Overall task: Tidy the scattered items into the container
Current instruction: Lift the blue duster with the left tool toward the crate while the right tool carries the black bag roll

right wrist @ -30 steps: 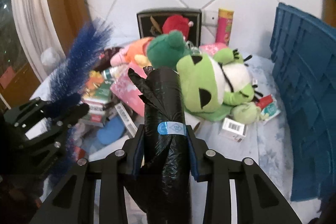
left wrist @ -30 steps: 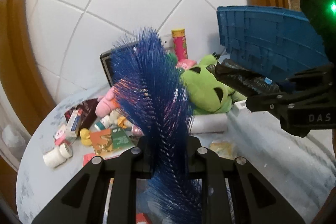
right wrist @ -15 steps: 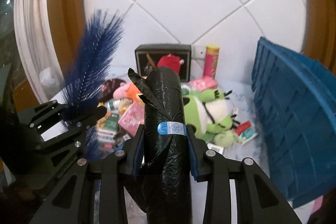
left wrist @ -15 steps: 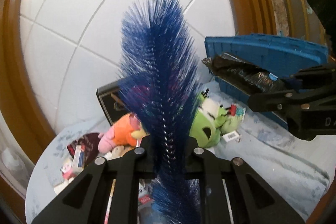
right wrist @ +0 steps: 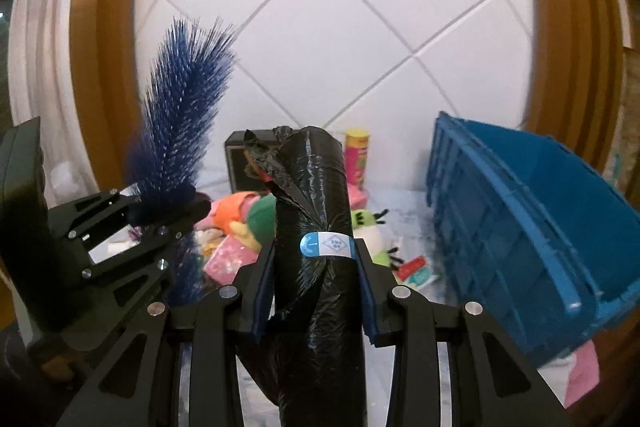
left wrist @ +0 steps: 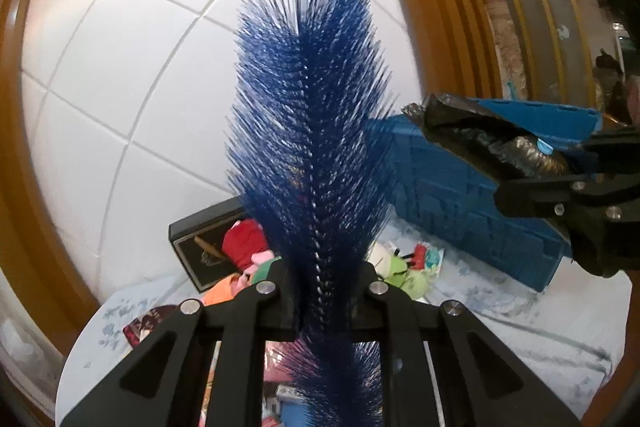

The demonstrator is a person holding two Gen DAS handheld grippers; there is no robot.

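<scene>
Far left, the left gripper (left wrist: 324, 297) is clamped tight on a blue bristle brush (left wrist: 312, 131), pinching it partway up the twisted wire stem w/ the bristly head standing upright and the tail hanging below the jaws. Behind it on the table (left wrist: 500, 311) sits the leftover pile: black box (left wrist: 200, 239), red plush (left wrist: 244, 243), green frog plush (right wrist: 372, 227), a pink-and-yellow can (right wrist: 356, 155), assorted packets.

Middle, the right gripper (right wrist: 314, 263) is closed on a roll of black bin bags (right wrist: 316, 211), blue pads squeezing it right at the paper label, roll pointing up and fwd.

Right side, the blue crate (right wrist: 532, 227) sits tilted w/ its opening facing up, just beside the right gripper.

Both loads look airborne, so the step is prob the carry-over and drop. Best bet imo: bring each one over the crate rim first, then open. The brush is long and springy, so lay it in lengthwise or the bristles may catch the wall. The roll could bounce out if released high, so go low.
</scene>
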